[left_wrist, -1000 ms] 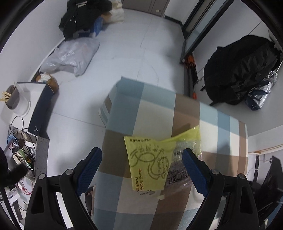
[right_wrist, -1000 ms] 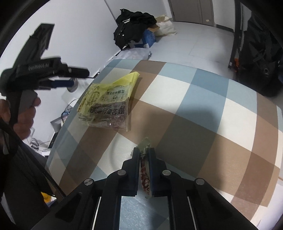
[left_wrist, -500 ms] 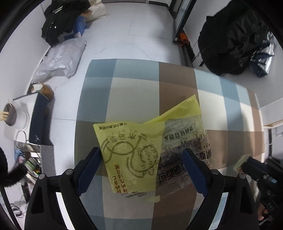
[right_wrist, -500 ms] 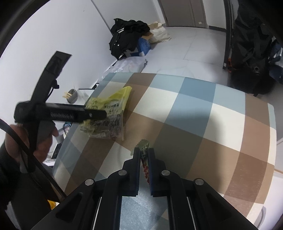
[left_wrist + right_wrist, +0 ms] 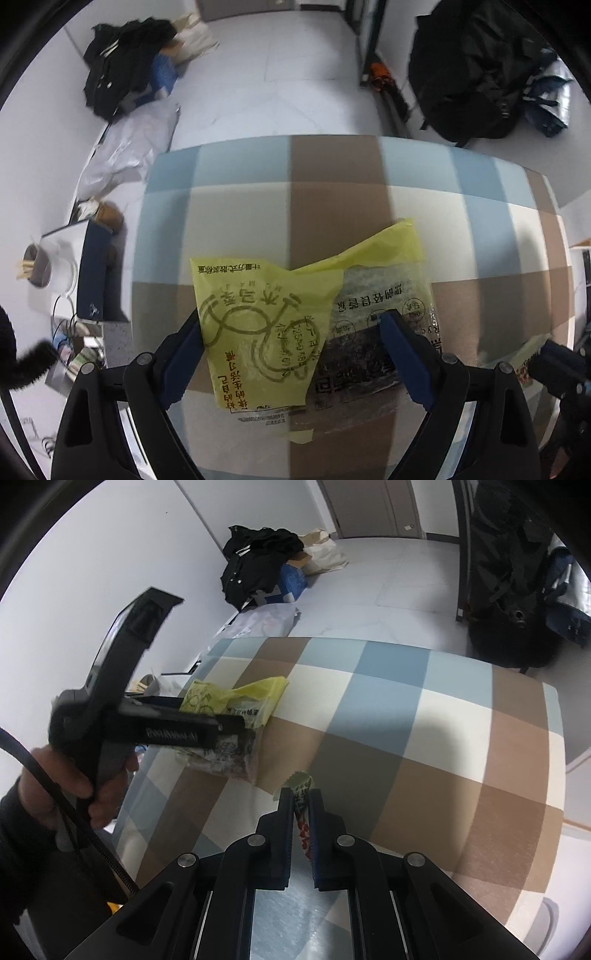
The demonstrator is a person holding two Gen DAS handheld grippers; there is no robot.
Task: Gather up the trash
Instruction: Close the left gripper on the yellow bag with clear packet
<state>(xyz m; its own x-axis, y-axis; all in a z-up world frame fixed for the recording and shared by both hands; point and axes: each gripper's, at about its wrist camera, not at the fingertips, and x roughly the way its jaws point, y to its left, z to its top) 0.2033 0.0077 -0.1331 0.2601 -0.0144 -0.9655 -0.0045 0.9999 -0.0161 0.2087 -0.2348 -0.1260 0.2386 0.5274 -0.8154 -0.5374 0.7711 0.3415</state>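
Swinging in over the checked tablecloth (image 5: 332,206) during the past second, the left gripper (image 5: 291,332) now points steeply down at a yellow bag (image 5: 266,325), which a moment ago lay further ahead of its fingers and now fills the space between them. Seen from the left wrist, the jaws stand wide, one blue pad at the bag's left edge and the other over the clear printed wrapper (image 5: 373,332) that lies under and beside the bag; neither pad looks to be pressing yet, though the view cannot rule out a light touch. Both pieces of trash lie flat on the cloth near the table's left side. At the right edge of this view the right gripper (image 5: 546,354) shows dimly.

From the right wrist, the right gripper (image 5: 301,797) has its jaws nearly together, pinching a small snack wrapper (image 5: 301,786) whose green, serrated top pokes out above the fingertips, held clear of the cloth. Beyond it a person's hand (image 5: 70,779) grips the left gripper's handle above the yellow bag (image 5: 236,698).

With one scrap already in hand, the second pickup appears close: the left jaws seem lined up and would need only to come down and close on the bag.
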